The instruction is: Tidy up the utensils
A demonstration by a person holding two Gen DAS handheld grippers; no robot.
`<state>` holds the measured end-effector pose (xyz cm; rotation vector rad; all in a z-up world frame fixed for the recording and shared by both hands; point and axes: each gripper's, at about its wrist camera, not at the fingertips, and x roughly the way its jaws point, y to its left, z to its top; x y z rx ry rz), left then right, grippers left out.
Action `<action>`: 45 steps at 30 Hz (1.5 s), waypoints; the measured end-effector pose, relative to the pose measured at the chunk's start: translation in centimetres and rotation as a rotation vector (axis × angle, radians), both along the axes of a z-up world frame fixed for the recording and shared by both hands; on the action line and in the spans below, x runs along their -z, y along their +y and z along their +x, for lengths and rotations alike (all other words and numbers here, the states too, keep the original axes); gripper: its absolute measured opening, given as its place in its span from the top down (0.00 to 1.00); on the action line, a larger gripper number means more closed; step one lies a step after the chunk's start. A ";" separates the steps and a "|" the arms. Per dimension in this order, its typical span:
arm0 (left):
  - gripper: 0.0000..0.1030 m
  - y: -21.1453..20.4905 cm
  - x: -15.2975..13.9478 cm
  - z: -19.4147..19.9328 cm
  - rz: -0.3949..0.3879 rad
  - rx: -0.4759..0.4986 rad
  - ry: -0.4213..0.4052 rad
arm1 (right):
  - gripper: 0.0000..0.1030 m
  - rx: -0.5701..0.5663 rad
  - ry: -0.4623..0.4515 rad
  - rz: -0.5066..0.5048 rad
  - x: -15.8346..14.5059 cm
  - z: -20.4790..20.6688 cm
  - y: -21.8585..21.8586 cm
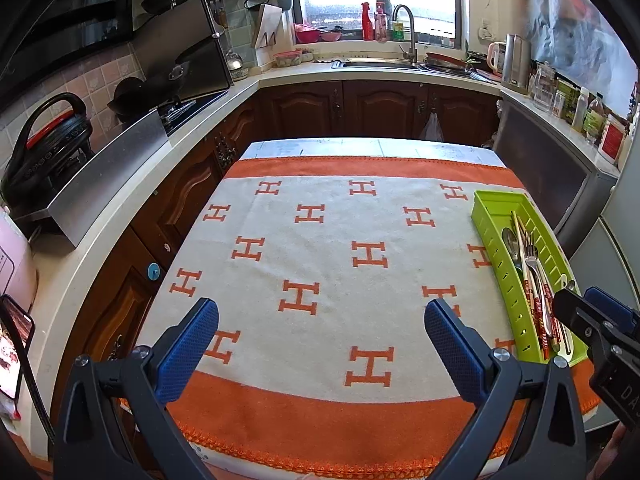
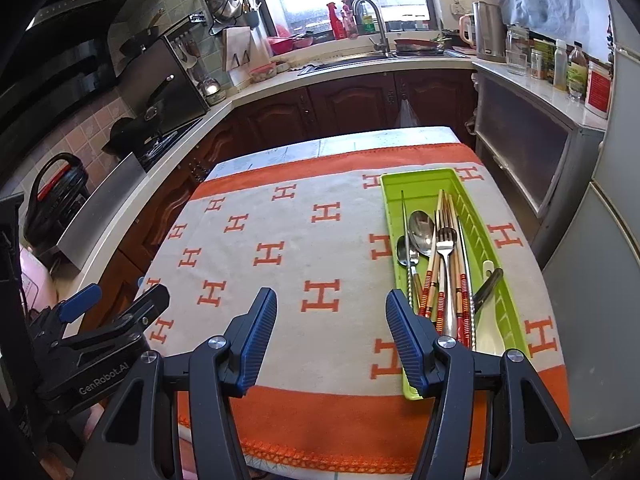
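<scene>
Both claws spread, empty | left claw (image 1: 322,320) – right claw (image 2: 331,312) | utensils in green tray (image 2: 416,178)

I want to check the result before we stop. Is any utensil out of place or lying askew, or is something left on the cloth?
Nothing is left on the cloth. All utensils lie in the green tray, mostly lengthwise. Only the dark-handled utensil lies slanted against the tray's right wall. Both grippers are open and empty.

Bare cloth (image 1: 320,264) left of tray (image 2: 508,280)
</scene>
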<state>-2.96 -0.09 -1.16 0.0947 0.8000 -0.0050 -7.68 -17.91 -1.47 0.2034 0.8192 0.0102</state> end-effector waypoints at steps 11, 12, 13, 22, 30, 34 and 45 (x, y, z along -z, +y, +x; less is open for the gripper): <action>0.01 0.0 0.4 0.2 -0.004 -0.002 0.022 | 0.43 -0.031 0.011 -0.002 0.5 0.2 1.5; 0.01 0.0 0.5 0.2 -0.006 -0.002 0.025 | 0.43 -0.032 0.012 -0.003 0.5 0.2 1.5; 0.01 0.0 0.5 0.3 -0.008 -0.001 0.029 | 0.43 -0.031 0.013 -0.005 0.5 0.2 1.5; 0.01 0.1 0.8 0.5 -0.021 -0.002 0.043 | 0.43 -0.030 0.017 -0.001 0.7 0.6 1.7; 0.01 0.3 1.3 1.0 -0.036 0.008 0.058 | 0.43 -0.034 0.029 -0.010 0.8 1.2 2.2; 0.01 0.7 1.5 1.3 -0.047 0.008 0.067 | 0.43 -0.031 0.035 -0.015 0.9 1.6 2.6; 0.01 1.8 2.5 2.1 -0.069 0.023 0.094 | 0.43 -0.033 0.069 -0.032 1.8 2.9 3.9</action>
